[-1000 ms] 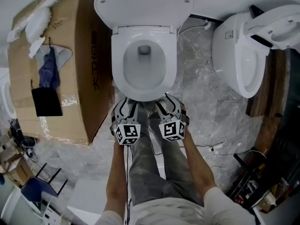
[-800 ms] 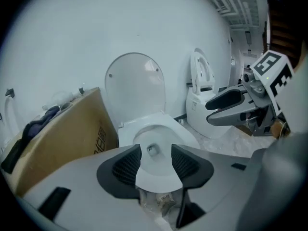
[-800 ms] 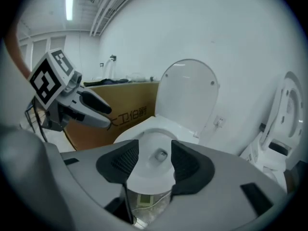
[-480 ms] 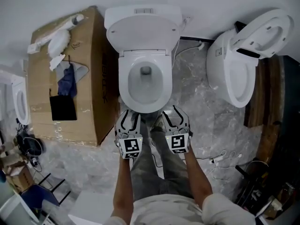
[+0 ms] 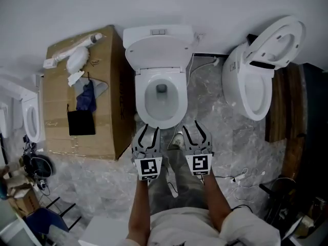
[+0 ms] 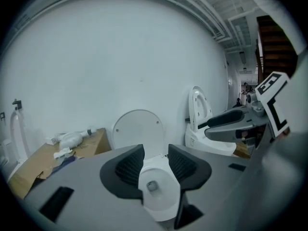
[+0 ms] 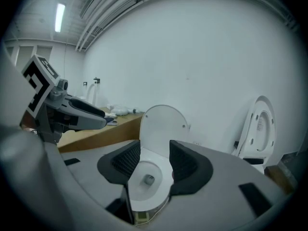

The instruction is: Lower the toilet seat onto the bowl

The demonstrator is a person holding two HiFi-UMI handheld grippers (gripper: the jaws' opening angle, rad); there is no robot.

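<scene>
Nearest the camera, the person's forearms hold the left gripper and the right gripper side by side, pointing ahead and somewhat down. Each one's jaws have just been closing, yet a gap remains between the pads and nothing is caught in it; through both gaps only the distant toilet shows. The toilet seat lies ahead of and below the fingers, its long axis running straight away from the person, front tip nearest and hinge at the far end. It appears to rest flat on the bowl already, though that is a judgement, and only the lid stands raised against the wall. Neither hand is clearly nearer; they flank the front tip evenly and touch nothing. The floor is grey mottled stone. A cardboard box stands left of the bowl, and a second toilet stands right
</scene>
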